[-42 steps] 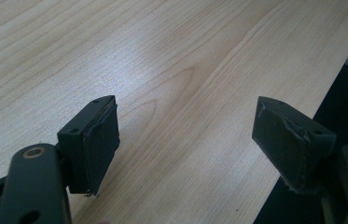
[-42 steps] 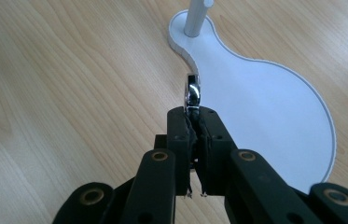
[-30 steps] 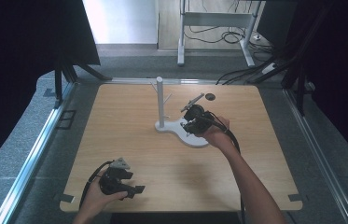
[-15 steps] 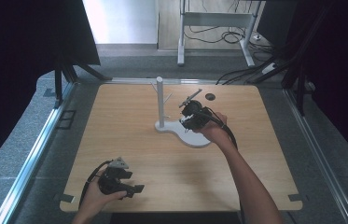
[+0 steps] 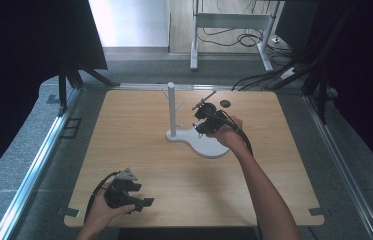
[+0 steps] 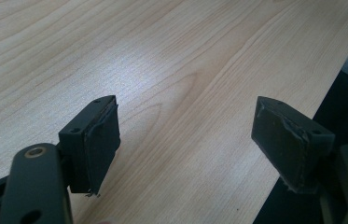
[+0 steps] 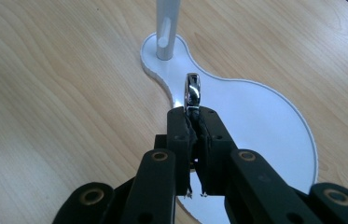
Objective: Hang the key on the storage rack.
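silver ring [image 7: 192, 91], white stand [image 7: 265, 126], black tool [image 7: 194, 122]

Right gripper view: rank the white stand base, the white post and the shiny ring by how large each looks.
1. White stand base, widest by far.
2. White post, cut off by the top edge, so its full length is unknown.
3. Shiny ring, smallest even though nearest the camera, pinched in the right gripper, whose jaws are shut.

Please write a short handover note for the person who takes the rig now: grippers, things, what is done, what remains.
Right gripper: jaws shut on a small shiny metal ring, held above the white plastic stand base, near its white upright post with pegs.
Left gripper: open, holding nothing, over the light wooden table near its front edge.
Done: ring picked up.
Left: probably hang the ring on a peg.
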### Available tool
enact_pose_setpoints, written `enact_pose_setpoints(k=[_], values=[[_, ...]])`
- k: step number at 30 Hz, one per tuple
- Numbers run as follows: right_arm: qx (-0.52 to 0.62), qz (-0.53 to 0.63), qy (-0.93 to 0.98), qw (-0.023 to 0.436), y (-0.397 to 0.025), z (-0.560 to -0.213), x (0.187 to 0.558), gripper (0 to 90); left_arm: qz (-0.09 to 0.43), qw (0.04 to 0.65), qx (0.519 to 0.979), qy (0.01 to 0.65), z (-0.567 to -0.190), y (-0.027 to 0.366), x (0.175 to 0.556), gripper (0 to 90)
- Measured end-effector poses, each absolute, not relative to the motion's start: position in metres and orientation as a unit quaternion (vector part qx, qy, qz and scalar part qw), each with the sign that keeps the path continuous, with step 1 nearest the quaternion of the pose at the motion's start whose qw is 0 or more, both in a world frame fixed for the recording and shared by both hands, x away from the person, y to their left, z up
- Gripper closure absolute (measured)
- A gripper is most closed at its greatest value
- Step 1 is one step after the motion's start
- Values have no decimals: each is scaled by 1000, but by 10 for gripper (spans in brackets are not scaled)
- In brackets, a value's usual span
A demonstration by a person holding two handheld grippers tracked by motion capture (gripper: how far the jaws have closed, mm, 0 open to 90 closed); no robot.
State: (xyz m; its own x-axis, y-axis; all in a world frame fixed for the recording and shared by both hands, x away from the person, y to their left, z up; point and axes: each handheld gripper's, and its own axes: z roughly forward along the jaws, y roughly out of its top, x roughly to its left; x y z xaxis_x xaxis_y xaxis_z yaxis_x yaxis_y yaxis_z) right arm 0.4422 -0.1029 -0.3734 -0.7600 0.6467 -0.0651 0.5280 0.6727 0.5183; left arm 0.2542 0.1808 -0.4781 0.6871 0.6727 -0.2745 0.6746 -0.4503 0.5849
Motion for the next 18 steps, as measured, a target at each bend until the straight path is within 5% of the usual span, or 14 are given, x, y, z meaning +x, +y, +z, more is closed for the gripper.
enact_pose_setpoints(k=[18], values=[[338,241,902,122,-95,-374,469,845,-4,350,847,399,-477,184,254,239]])
